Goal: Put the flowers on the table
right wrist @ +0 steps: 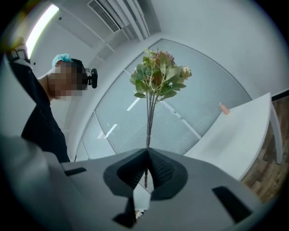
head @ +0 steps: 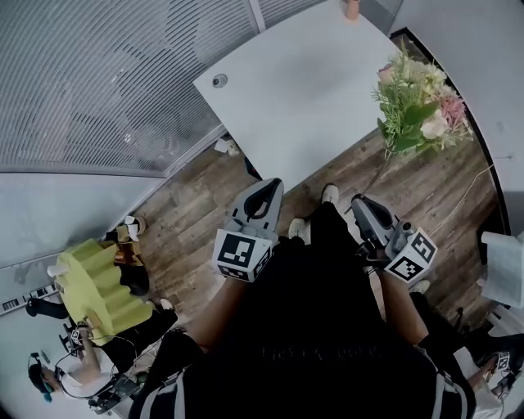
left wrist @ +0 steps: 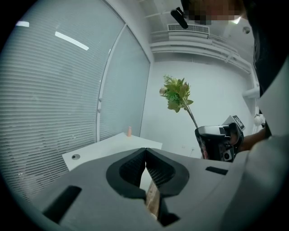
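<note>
Slatted blinds [head: 98,82] at upper left; wood floor [head: 196,221] below. Ceiling vent [left wrist: 188,28] overhead. A small peach object [head: 351,10] at top edge.

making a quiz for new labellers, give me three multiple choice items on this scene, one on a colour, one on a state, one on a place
1. What colour is the table?
A. black
B. white
C. green

2. What state are the left tongs in?
A. shut, with nothing in them
B. wide open
C. shut on a cup

3. Where are the flowers?
A. lying on the table
B. in the left tongs
C. held by their stems in the right tongs, off the table

Answers:
1. B: the top shows plain white in the head view.
2. A: the jaws meet with nothing between them in the left gripper view.
3. C: the stems run down into the closed right tongs, and the head view shows the bunch beside the table, not on it.
</note>
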Tool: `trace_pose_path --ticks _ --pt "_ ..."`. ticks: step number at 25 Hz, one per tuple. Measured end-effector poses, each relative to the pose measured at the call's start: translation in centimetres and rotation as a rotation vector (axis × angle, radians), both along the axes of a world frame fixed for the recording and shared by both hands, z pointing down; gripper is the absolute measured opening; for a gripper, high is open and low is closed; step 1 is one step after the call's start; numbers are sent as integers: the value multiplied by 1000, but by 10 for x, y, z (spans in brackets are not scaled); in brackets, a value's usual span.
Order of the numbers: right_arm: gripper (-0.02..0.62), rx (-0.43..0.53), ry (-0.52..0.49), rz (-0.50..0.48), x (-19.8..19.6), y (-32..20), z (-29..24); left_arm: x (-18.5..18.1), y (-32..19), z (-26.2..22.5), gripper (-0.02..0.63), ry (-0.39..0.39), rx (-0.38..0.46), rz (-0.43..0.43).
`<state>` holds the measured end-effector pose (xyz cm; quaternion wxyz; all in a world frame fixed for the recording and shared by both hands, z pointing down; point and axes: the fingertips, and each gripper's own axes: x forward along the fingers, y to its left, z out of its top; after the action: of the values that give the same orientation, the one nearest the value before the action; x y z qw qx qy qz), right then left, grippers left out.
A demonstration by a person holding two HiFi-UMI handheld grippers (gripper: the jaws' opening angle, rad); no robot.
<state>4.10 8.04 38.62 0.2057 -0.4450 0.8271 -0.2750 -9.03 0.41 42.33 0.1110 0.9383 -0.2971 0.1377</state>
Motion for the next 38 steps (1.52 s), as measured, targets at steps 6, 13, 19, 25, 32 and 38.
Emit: trace_pose_path --ticks 6,13,19,25,32,38 --pt "32 14 18 -47 32 -32 -5 39 -23 -3 18 -3 -4 -15" --pt "32 -4 8 -111 70 -88 -1 77 -74 -4 18 6 -12 -60" --pt "32 -15 26 -164 82 -95 11 88 -77 0 18 42 -15 -118" --pt "32 -28 68 -213 95 -94 22 105 -71 14 18 23 -35 -168" --pt "32 -91 82 -233 81 -125 46 101 -92 29 18 9 -65 -198" --pt "32 -150 103 -240 72 -142 72 95 -105 51 18 7 -98 -209"
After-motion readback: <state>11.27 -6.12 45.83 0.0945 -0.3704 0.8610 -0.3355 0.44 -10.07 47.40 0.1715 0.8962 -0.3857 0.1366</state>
